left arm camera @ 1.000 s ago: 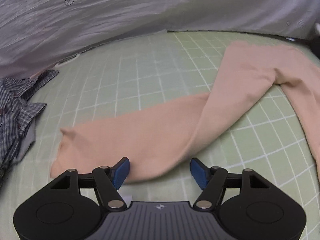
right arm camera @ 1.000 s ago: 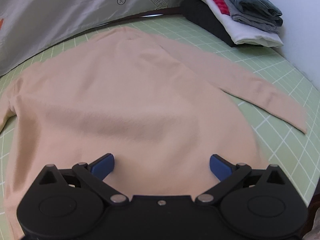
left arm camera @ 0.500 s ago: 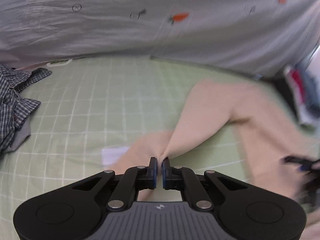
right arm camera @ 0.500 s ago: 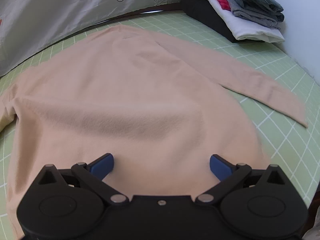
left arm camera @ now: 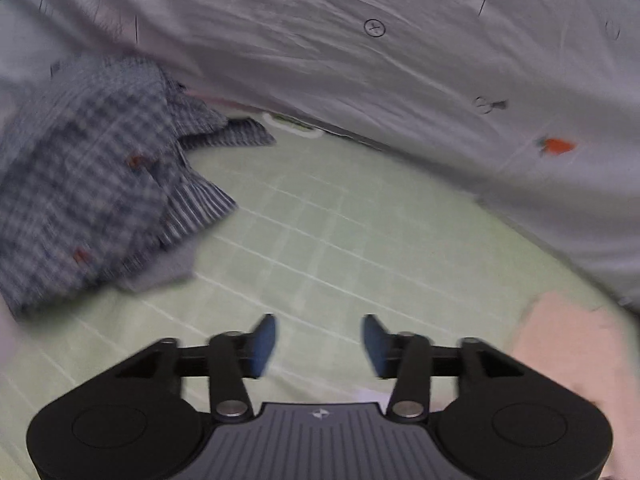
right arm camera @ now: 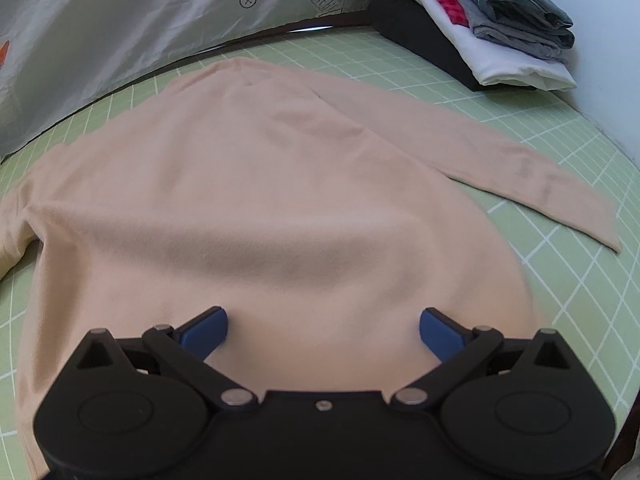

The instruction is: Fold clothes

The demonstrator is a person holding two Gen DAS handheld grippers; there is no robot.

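A peach long-sleeved sweater (right arm camera: 256,200) lies spread flat on the green grid mat (right arm camera: 568,264), one sleeve (right arm camera: 520,176) reaching out to the right. My right gripper (right arm camera: 322,330) hovers open over the sweater's near hem with nothing between its fingers. In the blurred left wrist view my left gripper (left arm camera: 319,342) is over bare mat (left arm camera: 320,232), its jaws opening with nothing between them. Only a corner of the sweater (left arm camera: 568,344) shows at that view's right edge.
A crumpled blue checked shirt (left arm camera: 88,200) lies on the mat to the left of the left gripper. A stack of folded clothes (right arm camera: 488,20) sits at the mat's far right corner. A grey-white printed sheet (left arm camera: 360,60) hangs behind the mat.
My left gripper shut on the sweater's left sleeve, carried it toward the body, then let go and swung left toward the checked shirt. The right gripper has not moved.
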